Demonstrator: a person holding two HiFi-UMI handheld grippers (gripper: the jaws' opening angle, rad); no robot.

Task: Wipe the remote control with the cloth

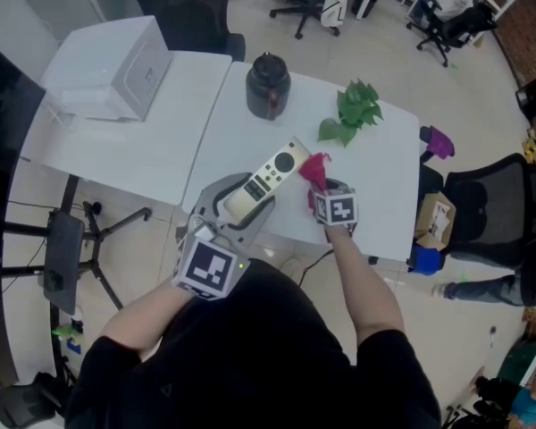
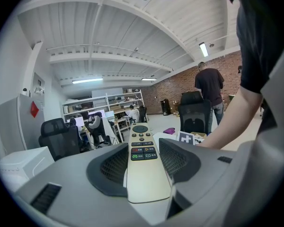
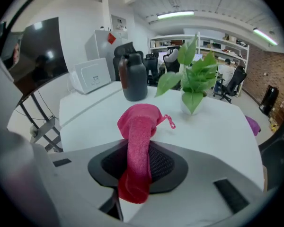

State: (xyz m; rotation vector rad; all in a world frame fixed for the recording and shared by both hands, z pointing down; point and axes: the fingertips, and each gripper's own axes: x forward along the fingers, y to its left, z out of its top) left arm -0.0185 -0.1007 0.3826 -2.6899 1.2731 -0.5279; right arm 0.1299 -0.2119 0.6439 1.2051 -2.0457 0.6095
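The cream remote control (image 1: 268, 178) is held by its near end between the pads of my left gripper (image 1: 239, 207), its button end pointing away over the white table (image 1: 380, 190). In the left gripper view the remote control (image 2: 143, 150) runs lengthwise between the two dark pads (image 2: 111, 169), raised off the table. Just right of the remote, my right gripper (image 1: 325, 189) is shut on a pink cloth (image 1: 315, 169). Seen from the right gripper view, the cloth (image 3: 141, 126) is pinched into a narrow fold between the pads, its bunched end sticking out forward above the tabletop.
A dark jug (image 1: 268, 85) stands at the table's far side, with a small green plant (image 1: 354, 110) to its right. A white box-shaped appliance (image 1: 116, 68) sits on the neighbouring table at left. A purple object (image 1: 438, 139) and a black chair (image 1: 487, 206) are off the right edge.
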